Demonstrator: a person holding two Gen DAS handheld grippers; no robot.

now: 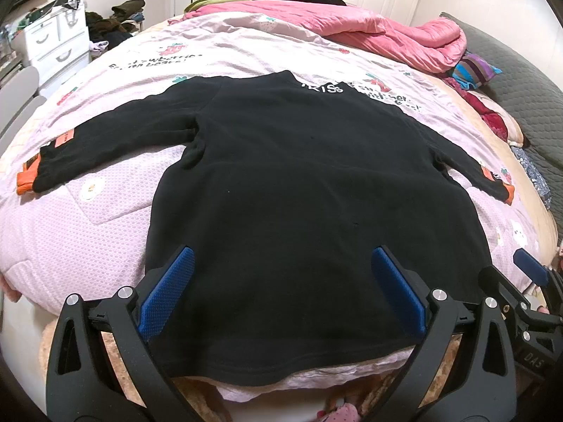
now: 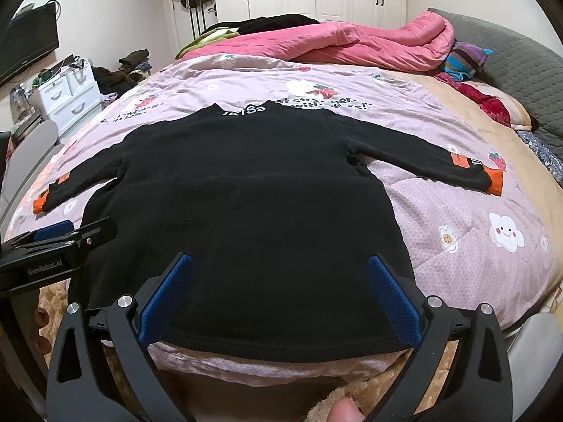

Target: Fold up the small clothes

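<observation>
On the pink quilted bedspread (image 2: 440,211), a small black fleece long-sleeved top with orange cuffs (image 2: 246,211) lies flat, sleeves spread, hem nearest.
Looks soft, light, floppy; best pinched at hem corners or cuffs. Left gripper (image 1: 281,277) and right gripper (image 2: 278,281) hover over the hem, jaws wide apart, holding nothing.

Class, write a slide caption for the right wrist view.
Open right gripper poised over the hem of a black sweater spread flat.
</observation>
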